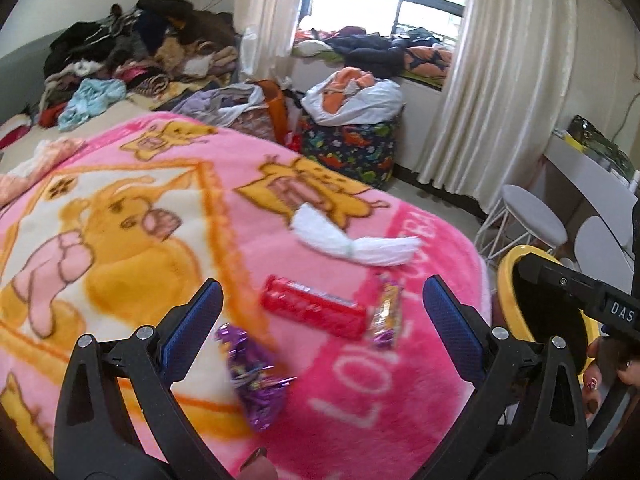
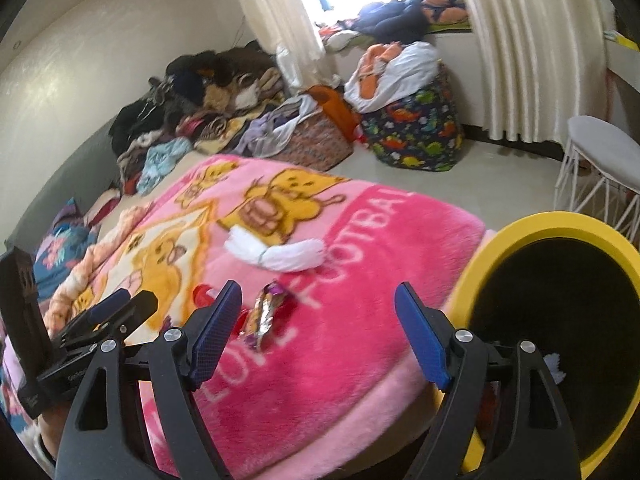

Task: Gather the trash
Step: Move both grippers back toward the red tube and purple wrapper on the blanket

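Trash lies on a pink cartoon blanket (image 1: 120, 208): a purple foil wrapper (image 1: 256, 380), a red tube-shaped packet (image 1: 312, 312), a gold and purple wrapper (image 1: 386, 312) and a white crumpled tissue (image 1: 352, 236). My left gripper (image 1: 320, 320) is open above the red packet and the purple wrapper, holding nothing. My right gripper (image 2: 320, 320) is open and empty, just right of the gold wrapper (image 2: 266, 312); the tissue (image 2: 276, 252) lies beyond. A yellow-rimmed bin (image 2: 560, 320) with a black inside stands at the bed's right edge and also shows in the left wrist view (image 1: 516, 256).
Piles of clothes (image 1: 132, 52) cover the far end of the bed. A dinosaur-print bag (image 1: 352, 148) and a woven basket (image 2: 316, 140) stand on the floor by the curtained window. A white stool (image 2: 600, 168) and a white desk (image 1: 584, 176) are at the right.
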`<action>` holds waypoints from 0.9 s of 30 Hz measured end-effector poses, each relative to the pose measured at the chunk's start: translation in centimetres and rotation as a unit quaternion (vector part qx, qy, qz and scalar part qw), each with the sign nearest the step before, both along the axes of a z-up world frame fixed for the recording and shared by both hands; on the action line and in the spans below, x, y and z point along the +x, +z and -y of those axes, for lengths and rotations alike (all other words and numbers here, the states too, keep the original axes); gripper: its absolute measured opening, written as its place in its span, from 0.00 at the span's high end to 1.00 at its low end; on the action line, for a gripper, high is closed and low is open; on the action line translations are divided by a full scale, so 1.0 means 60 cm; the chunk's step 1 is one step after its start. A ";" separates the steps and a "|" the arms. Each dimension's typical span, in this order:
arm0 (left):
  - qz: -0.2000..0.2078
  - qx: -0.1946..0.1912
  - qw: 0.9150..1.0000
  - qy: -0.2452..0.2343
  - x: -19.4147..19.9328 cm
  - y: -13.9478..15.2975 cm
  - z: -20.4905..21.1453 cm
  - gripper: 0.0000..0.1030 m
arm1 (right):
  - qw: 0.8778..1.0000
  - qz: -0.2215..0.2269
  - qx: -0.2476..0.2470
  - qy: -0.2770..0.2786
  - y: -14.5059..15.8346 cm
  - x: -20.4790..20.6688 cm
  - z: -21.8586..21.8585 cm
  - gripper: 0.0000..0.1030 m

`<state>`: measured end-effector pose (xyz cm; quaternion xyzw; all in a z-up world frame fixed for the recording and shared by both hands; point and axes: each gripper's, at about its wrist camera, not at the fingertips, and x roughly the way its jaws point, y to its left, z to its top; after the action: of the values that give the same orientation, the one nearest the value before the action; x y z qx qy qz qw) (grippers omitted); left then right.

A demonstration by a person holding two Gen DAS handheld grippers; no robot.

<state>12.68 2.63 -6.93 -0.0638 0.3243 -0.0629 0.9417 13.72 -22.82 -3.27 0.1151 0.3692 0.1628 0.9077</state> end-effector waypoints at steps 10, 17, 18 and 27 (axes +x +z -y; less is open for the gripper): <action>-0.032 -0.011 0.999 0.020 -0.007 -0.044 -0.055 0.11 | 0.999 -0.032 -0.022 0.036 -0.039 0.016 -0.059 0.26; -0.058 -0.033 0.998 0.018 -0.008 -0.075 -0.073 0.16 | 0.997 -0.047 -0.022 0.050 -0.056 0.038 -0.090 0.27; -0.061 -0.035 0.997 0.017 -0.007 -0.079 -0.073 0.18 | 0.997 -0.048 -0.024 0.051 -0.058 0.040 -0.095 0.27; -0.083 -0.041 0.996 0.004 -0.003 -0.104 -0.069 0.38 | 0.995 -0.087 -0.024 0.043 -0.099 0.088 -0.137 0.32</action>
<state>12.49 6.80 -13.19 -0.1086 0.3979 -0.0673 0.9085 19.00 -14.62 -9.20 0.0913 0.4556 0.1824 0.8665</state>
